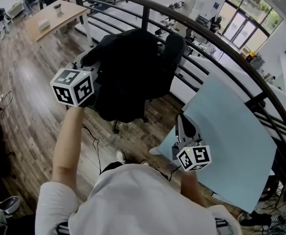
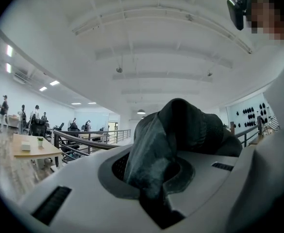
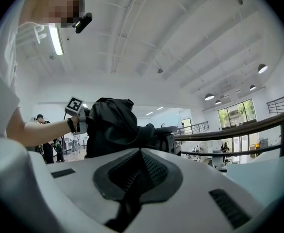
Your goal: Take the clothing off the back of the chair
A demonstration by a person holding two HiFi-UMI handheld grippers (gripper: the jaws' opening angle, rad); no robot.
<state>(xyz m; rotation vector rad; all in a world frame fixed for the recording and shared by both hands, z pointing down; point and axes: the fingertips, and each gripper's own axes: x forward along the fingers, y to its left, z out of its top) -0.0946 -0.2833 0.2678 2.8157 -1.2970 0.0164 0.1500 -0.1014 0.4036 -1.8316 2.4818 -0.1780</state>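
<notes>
The black clothing (image 1: 125, 77) hangs in a bunch in front of the black office chair (image 1: 174, 48), whose back shows to its right. My left gripper (image 1: 95, 82), with its marker cube at the clothing's left edge, is shut on a fold of the dark clothing (image 2: 180, 125); the cloth fills the left gripper (image 2: 154, 178) between its jaws. My right gripper (image 1: 184, 124) is lower right, apart from the clothing, shut with nothing held. In the right gripper view the right gripper (image 3: 137, 178) points level toward the clothing (image 3: 110, 127) and the chair (image 3: 166, 142).
A dark curved railing (image 1: 196, 26) runs behind the chair. A pale blue tabletop (image 1: 231, 131) lies to the right, close to my right gripper. A wooden table (image 1: 55, 18) stands far left on the wood floor. Cables (image 1: 1, 99) trail at the left.
</notes>
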